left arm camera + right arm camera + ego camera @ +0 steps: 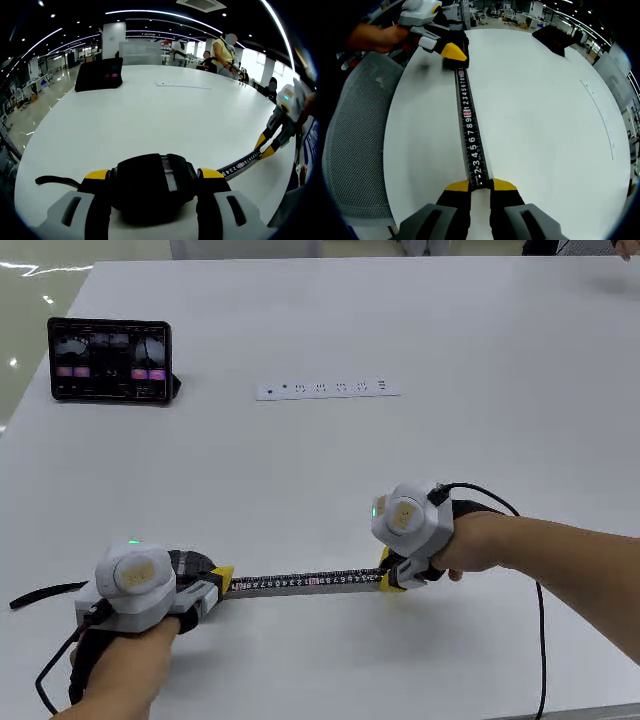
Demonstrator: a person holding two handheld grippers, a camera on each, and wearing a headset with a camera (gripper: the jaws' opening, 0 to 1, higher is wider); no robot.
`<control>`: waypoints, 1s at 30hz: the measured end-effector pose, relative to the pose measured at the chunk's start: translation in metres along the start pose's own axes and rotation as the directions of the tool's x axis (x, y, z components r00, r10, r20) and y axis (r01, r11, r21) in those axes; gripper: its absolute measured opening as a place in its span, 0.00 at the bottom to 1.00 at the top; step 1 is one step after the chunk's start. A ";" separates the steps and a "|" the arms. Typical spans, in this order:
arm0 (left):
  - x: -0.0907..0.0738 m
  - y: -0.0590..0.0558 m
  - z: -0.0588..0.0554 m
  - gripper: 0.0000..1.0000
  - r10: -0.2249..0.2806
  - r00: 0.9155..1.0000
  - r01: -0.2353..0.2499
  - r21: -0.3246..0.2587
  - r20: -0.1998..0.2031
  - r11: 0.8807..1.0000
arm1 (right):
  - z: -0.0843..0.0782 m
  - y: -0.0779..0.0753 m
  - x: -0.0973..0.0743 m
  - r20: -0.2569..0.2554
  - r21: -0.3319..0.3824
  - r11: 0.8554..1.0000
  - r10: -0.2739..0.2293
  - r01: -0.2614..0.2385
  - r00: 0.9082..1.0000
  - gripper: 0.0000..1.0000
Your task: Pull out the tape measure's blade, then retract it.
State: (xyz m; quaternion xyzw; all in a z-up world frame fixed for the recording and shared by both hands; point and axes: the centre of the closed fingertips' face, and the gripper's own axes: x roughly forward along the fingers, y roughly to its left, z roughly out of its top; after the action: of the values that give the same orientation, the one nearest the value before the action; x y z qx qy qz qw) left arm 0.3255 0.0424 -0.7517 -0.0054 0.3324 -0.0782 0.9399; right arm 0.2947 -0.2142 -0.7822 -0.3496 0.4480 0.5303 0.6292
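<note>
2 yellow-tipped tools are sharing the tape between them on the white table. You are holding the left tool near the table's front edge. Its jaws are clamping the black rounded tape measure case from both sides, so this tool is closed firmly on the case. The case is sitting on the table, and a thin black strap is trailing from it to the left across the surface.

You are holding the right tool off to the right, well apart from the case. Its jaws are drawn narrow and are pinching the free end of the dark blade with white numerals. The blade is stretching straight from the case to that tool, running low along the table; whether it is touching the surface is hard to tell. In the right gripper view the printed numbers are counting up from 2 near the jaws, past a red-marked figure, toward the case. A black cable is looping from the right tool past your forearm.

Further back, a black tablet is standing propped at the left with its screen lit. A long white printed strip is lying flat near the middle of the table. Both are sitting well apart from the tape. In the right gripper view a grey mesh chair back is showing just beside the table's edge.
</note>
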 end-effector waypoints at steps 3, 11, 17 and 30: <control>0.000 0.000 0.000 0.66 0.000 1.000 0.000 0.000 0.000 1.000 | 0.001 0.000 0.000 -0.007 -0.011 1.000 0.000 0.000 1.000 0.10; 0.000 0.000 0.000 0.66 0.001 1.000 -0.001 0.002 -0.002 1.000 | 0.003 0.001 0.002 -0.012 -0.016 1.000 0.004 -0.004 1.000 0.10; -0.001 0.000 0.000 0.66 0.001 1.000 -0.001 0.003 -0.005 1.000 | 0.005 0.002 0.002 -0.025 -0.026 1.000 0.003 -0.003 1.000 0.10; -0.001 -0.001 0.000 0.66 0.003 1.000 -0.003 0.006 -0.007 1.000 | 0.010 0.003 0.004 -0.030 -0.021 1.000 0.002 -0.002 1.000 0.11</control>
State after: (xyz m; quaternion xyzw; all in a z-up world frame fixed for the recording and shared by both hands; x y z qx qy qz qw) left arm 0.3241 0.0417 -0.7511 -0.0018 0.3354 -0.0780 0.9389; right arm 0.2937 -0.2035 -0.7821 -0.3638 0.4522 0.5304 0.6180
